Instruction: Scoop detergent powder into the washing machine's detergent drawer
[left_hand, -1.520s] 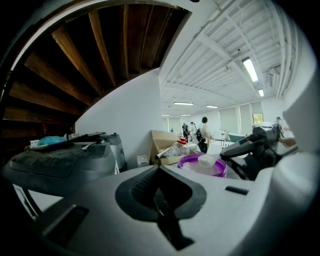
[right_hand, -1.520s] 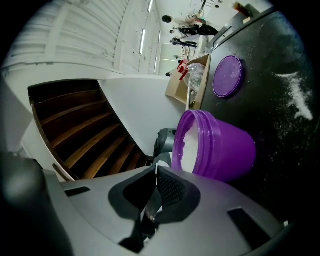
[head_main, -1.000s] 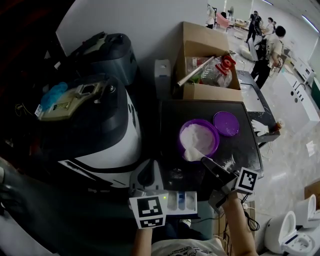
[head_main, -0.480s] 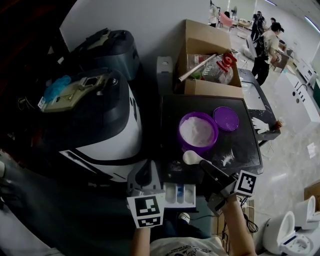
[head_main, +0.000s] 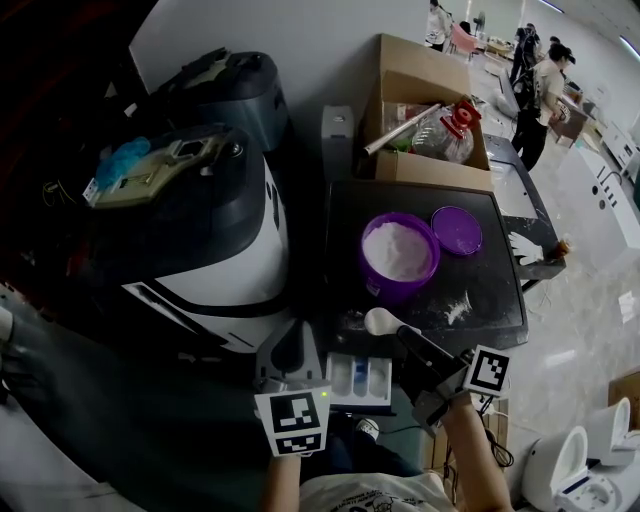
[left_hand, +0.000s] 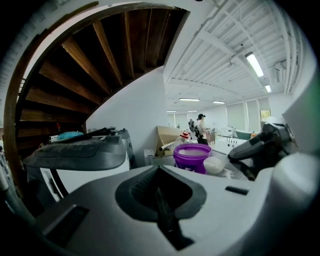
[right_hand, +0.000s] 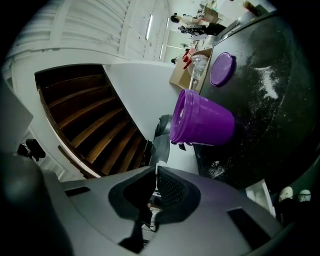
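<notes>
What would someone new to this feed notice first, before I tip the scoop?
The purple tub of white powder, open on the dark table with its lid beside it, draws the eye. Next is the powder-filled scoop in the right gripper, close to the open detergent drawer of the washing machine.

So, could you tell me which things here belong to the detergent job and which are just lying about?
Job: purple tub of powder, scoop in the right tool, detergent drawer, washing machine.
Lying about: purple lid, cardboard box, jug with red cap, spilled powder.
</notes>
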